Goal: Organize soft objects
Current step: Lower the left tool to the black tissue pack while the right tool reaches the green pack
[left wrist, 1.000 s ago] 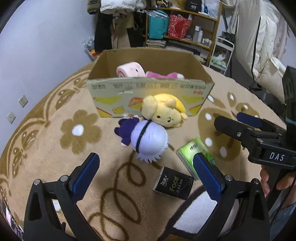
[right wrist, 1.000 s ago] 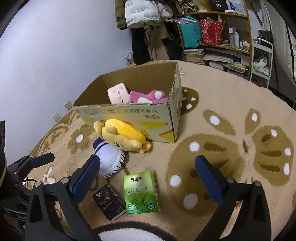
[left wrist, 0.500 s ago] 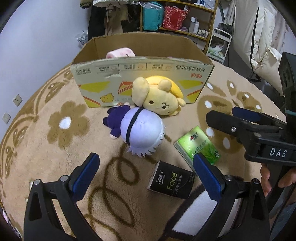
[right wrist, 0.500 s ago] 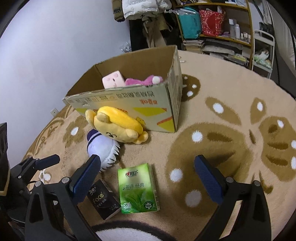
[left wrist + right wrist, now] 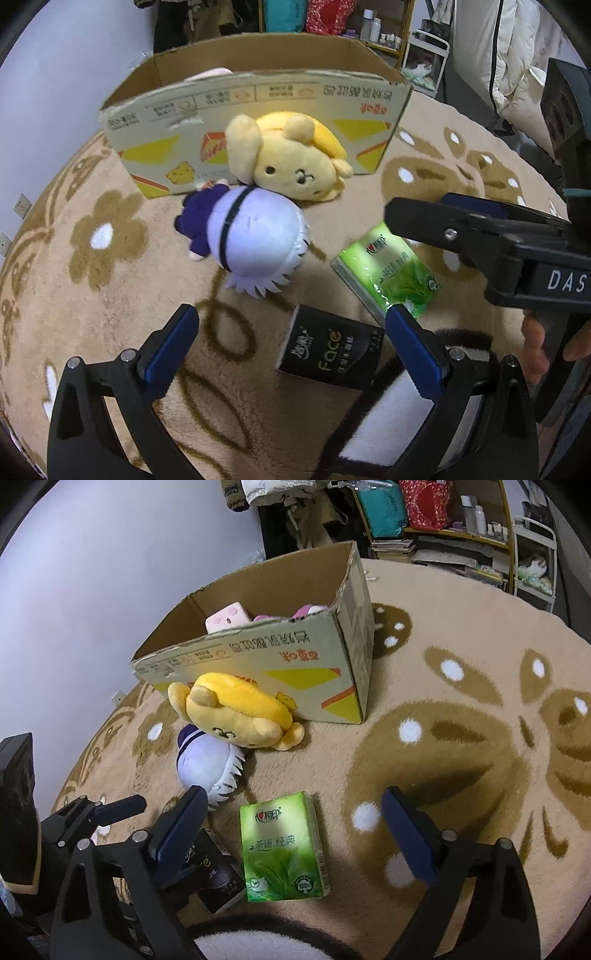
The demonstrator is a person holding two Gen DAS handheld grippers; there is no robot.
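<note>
- Since a second ago both grippers have come lower and closer to the toys and tissue packs; the box now fills more of the left view, and nothing on the rug has shifted.
- The left gripper [image 5: 291,339] hangs with its fingers spread wide, holding nothing, just above the black tissue pack [image 5: 330,354].
- The right gripper [image 5: 291,827] is likewise spread wide and empty, with the green tissue pack [image 5: 282,845] lying between its fingers.
- The green tissue pack lies flat on the rug [image 5: 461,738], its long axis running away from the right gripper toward the box, printed face up.
- The black tissue pack lies just beside the green one, on its left in the right wrist view, partly hidden there by the gripper's left finger.
- The purple-and-white doll [image 5: 247,236] lies on its side beyond the packs, white fringed head toward the grippers, dark purple body toward the box.
- The yellow plush dog [image 5: 288,162] lies across the doll's far end, touching it and leaning on the box front, its long axis along that wall, face toward the left gripper.
- The cardboard box [image 5: 295,657] stands open on the rug; inside are a pale pink block toy [image 5: 227,618] and a pink plush [image 5: 306,611], mostly hidden by the wall.
</note>
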